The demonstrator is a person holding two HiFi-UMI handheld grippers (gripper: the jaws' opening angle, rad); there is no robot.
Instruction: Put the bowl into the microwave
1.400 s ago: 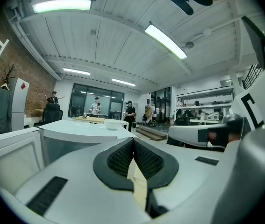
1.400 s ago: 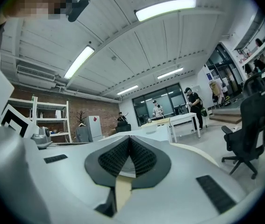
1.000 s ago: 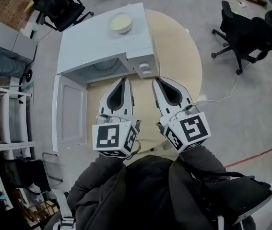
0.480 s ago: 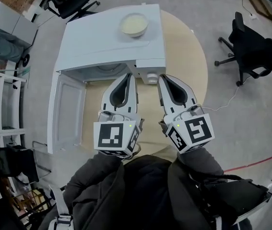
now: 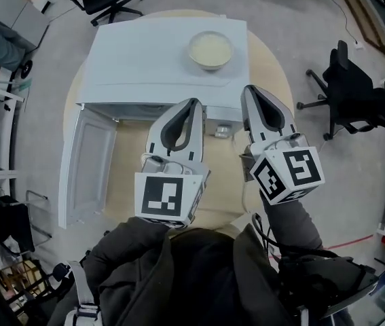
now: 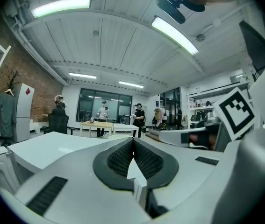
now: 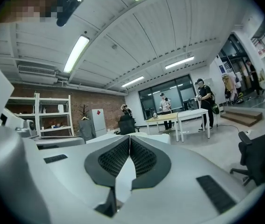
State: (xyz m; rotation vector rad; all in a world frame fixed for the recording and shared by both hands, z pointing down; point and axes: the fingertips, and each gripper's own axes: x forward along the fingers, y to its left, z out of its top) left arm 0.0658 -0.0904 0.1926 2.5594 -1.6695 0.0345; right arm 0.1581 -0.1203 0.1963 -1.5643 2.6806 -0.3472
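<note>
Support: round light-wood desk (image 5: 268,63). Directly on it: one white box-shaped microwave (image 5: 151,63), upright, door swung open at the left

microwave (image 5: 158,60): white, on the table, filling the 11-to-12 o'clock part of the view
door (image 5: 87,165): swung open at the microwave's 8 o'clock
bowl (image 5: 211,49): pale, upright on the microwave's roof, near its 2 o'clock corner
left gripper (image 5: 193,102): tips together, nothing between them, pointing to 12 o'clock over the microwave's front edge
right gripper (image 5: 250,89): tips together, empty, at the bowl's 5 o'clock, apart from it
table (image 5: 270,56): round, wooden
office chair (image 5: 355,97): black, at 3 o'clock
</note>
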